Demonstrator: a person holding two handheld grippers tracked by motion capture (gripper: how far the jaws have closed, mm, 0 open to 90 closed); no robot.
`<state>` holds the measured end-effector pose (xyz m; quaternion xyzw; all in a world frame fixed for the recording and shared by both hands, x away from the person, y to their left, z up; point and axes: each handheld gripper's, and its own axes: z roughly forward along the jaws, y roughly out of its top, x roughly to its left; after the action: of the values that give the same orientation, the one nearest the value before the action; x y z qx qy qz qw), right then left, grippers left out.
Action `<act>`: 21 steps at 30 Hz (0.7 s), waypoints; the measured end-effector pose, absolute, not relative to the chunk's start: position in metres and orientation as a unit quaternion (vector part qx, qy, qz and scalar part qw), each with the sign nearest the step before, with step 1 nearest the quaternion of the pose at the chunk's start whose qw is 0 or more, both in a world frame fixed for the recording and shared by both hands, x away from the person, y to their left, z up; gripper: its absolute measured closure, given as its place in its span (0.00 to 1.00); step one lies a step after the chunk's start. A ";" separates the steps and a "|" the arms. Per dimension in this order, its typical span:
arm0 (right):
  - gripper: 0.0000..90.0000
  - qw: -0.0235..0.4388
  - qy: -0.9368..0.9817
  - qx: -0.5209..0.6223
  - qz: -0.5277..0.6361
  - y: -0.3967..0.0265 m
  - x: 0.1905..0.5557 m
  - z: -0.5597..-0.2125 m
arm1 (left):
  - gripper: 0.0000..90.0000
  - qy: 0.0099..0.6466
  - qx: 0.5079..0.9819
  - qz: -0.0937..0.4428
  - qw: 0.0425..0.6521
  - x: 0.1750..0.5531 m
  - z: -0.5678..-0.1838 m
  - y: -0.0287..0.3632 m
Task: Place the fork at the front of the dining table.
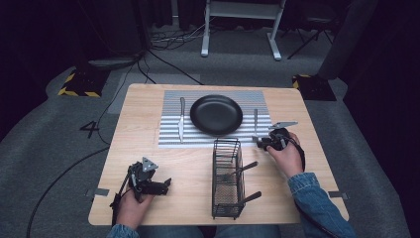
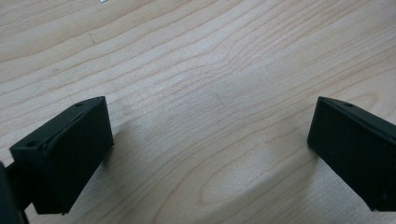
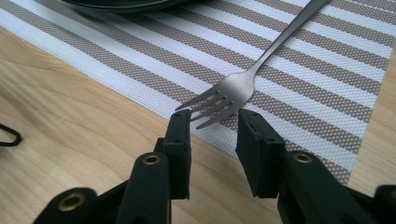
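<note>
A silver fork (image 1: 255, 120) lies on the striped placemat (image 1: 171, 99) to the right of a black plate (image 1: 216, 115). In the right gripper view the fork (image 3: 243, 86) points its tines at my right gripper (image 3: 212, 116), whose jaws stand open with the tine tips just at their ends. From above, the right gripper (image 1: 261, 142) sits at the placemat's lower right corner. A knife (image 1: 182, 119) lies left of the plate. My left gripper (image 1: 167, 184) rests open on the bare wooden table (image 2: 196, 70) at the front left, nothing between its jaws (image 2: 210, 135).
A black wire basket (image 1: 215, 168) stands at the front middle of the table (image 1: 143, 144), between the two hands. Two dark-handled utensils (image 1: 247, 167) stick out of its right side. The plate's rim (image 3: 121, 3) lies beyond the fork.
</note>
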<state>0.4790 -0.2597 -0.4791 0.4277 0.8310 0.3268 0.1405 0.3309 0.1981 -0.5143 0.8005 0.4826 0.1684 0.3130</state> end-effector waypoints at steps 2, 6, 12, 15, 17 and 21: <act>0.75 0.144 0.830 0.431 0.325 -0.261 0.483 -0.479 | 0.00 0.482 0.800 0.169 0.313 0.331 -0.514 0.198; 0.77 0.149 0.828 0.434 0.323 -0.264 0.491 -0.479 | 0.00 0.483 0.800 0.168 0.313 0.331 -0.514 0.198; 0.76 0.155 0.826 0.440 0.318 -0.268 0.501 -0.478 | 0.00 0.483 0.800 0.168 0.313 0.331 -0.514 0.198; 0.76 0.160 0.822 0.445 0.316 -0.271 0.505 -0.478 | 0.00 0.483 0.800 0.168 0.313 0.331 -0.514 0.198; 0.75 0.163 0.820 0.449 0.315 -0.274 0.508 -0.478 | 0.00 0.483 0.800 0.168 0.313 0.331 -0.514 0.198; 0.74 0.166 0.817 0.452 0.316 -0.275 0.512 -0.478 | 0.00 0.482 0.801 0.169 0.313 0.331 -0.514 0.198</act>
<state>0.5124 -0.2749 -0.4780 0.4524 0.8173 0.3157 0.1663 0.3309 0.1981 -0.5143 0.8005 0.4824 0.1689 0.3130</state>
